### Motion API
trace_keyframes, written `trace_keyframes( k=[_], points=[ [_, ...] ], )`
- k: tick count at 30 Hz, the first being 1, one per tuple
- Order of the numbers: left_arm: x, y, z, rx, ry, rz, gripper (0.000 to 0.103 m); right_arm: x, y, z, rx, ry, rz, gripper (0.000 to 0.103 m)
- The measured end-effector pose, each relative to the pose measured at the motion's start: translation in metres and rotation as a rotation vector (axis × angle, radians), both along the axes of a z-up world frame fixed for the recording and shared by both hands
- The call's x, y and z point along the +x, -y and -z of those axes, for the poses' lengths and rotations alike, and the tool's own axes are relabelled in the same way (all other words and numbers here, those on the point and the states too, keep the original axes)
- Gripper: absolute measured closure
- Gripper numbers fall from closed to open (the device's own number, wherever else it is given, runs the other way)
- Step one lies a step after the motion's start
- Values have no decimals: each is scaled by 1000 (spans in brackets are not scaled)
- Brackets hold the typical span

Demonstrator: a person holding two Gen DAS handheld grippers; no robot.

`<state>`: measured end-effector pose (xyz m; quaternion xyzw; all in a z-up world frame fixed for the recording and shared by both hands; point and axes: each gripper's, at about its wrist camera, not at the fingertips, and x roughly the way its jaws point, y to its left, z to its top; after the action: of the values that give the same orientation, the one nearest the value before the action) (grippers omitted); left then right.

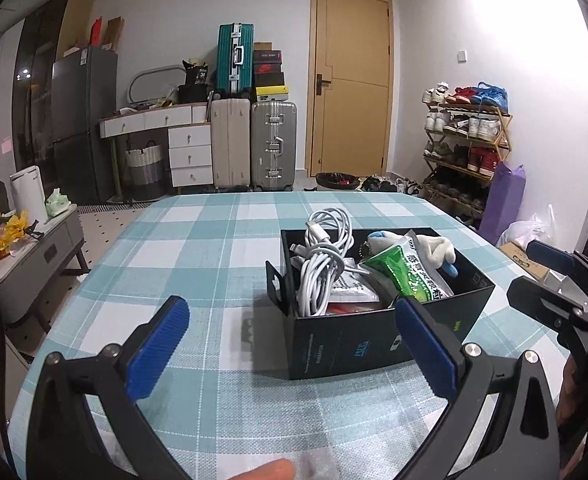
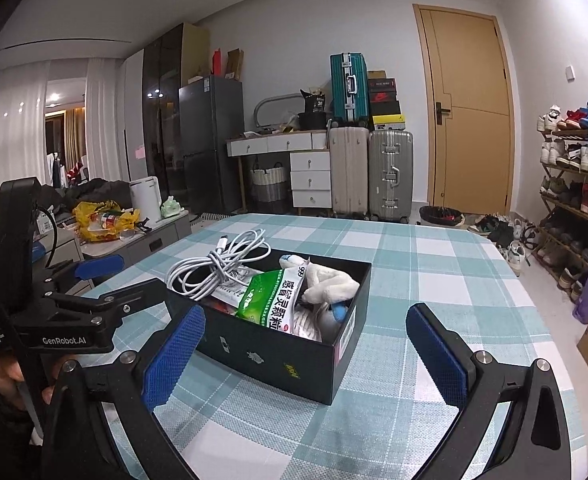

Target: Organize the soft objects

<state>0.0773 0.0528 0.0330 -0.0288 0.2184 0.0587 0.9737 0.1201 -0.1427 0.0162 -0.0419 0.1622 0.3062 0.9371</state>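
A black open box [image 1: 354, 344] [image 2: 278, 356] stands on the checked tablecloth. Inside lie a coiled white cable [image 1: 326, 256] [image 2: 214, 264], a green medicine packet [image 1: 406, 276] [image 2: 270, 304] and a white plush toy with blue parts [image 1: 438, 250] [image 2: 326, 280]. My left gripper [image 1: 294, 336] hovers open just in front of the box's near left corner, nothing between its blue pads. My right gripper [image 2: 306, 344] is open too, facing the box's long side from close by. In the left wrist view the right gripper [image 1: 534, 276] shows at the right edge.
The table [image 1: 198, 240] [image 2: 434, 264] carries a teal and white checked cloth. Beyond it stand suitcases [image 1: 254, 144], a white drawer unit [image 1: 190, 156], a door [image 1: 350, 80] and a shoe rack [image 1: 466, 148]. A low grey cabinet [image 1: 34, 256] sits left of the table.
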Motion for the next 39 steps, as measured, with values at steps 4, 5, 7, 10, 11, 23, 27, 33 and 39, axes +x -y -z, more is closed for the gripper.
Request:
trace_keyframes(
  k=[4,5,7,10,11,23,27,33,39],
  points=[
    [-1,3,-1,18,5,1,0,-2,1,-1,8,14,2,1],
    [-1,3,-1,19,5,3,0,-2,1,-1,8,17,2,1],
    [-1,4,-1,20,3,6,0,-3,1,-1,9,18,2,0],
    [-1,5,-1,23,3,12,0,-3,1,-2,10,19,4,0],
    [-1,6,-1,23,2,16,0,-3,1,-1,12,18,5,0],
    [-2,6,-1,22,5,18,0,-3,2,-2,15,22,9,0],
    [-3,6,-2,22,6,16,0,-3,2,-2,14,22,9,0],
    [-3,5,-2,22,6,16,0,-3,2,-2,15,21,9,0],
    [-3,5,-2,23,7,16,0,-3,2,-2,15,21,9,0]
  ],
)
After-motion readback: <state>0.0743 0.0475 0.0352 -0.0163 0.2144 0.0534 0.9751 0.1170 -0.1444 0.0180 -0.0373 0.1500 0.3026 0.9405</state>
